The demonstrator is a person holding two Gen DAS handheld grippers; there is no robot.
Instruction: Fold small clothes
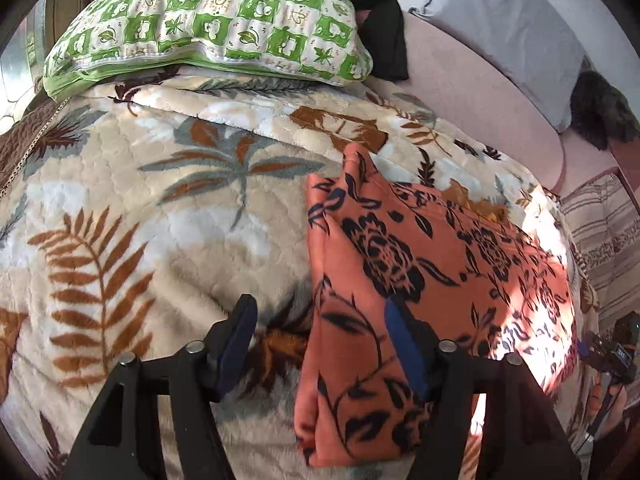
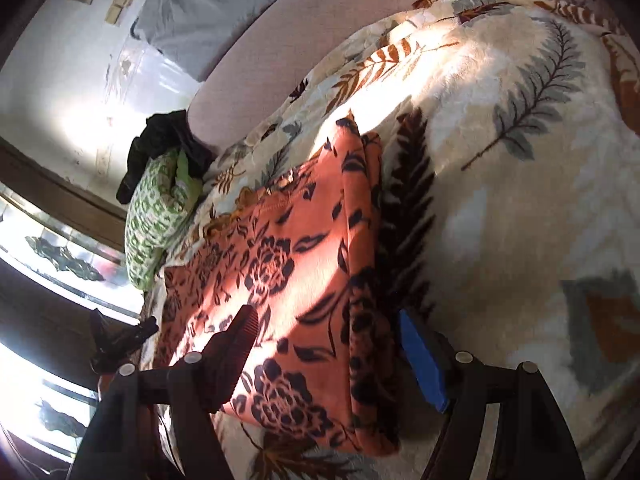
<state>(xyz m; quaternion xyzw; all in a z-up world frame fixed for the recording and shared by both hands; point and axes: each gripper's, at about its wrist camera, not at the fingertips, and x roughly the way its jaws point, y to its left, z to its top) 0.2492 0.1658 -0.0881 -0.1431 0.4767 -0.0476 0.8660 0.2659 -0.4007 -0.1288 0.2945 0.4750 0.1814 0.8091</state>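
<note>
While the orange floral garment (image 1: 420, 264) lies folded flat on the leaf-patterned blanket (image 1: 160, 200) of the bed, both pairs of tongs are held spread apart above it. In the left wrist view, the left tongs (image 1: 320, 344) are seen released, with the garment's folded edge lying between the two fingers; the finger at 5 o'clock is over the cloth, the one at 7 o'clock over the blanket. In the right wrist view, the right tongs (image 2: 328, 348) are likewise released, one finger above the garment (image 2: 280, 264) and the blue-padded one just beside its folded edge, over the blanket (image 2: 500, 200). Whether any pad touches the cloth cannot be told. A green checked pillow (image 1: 208, 20) is seen at 11 o'clock in the left view, with a dark garment (image 1: 384, 24) beside it.
</note>
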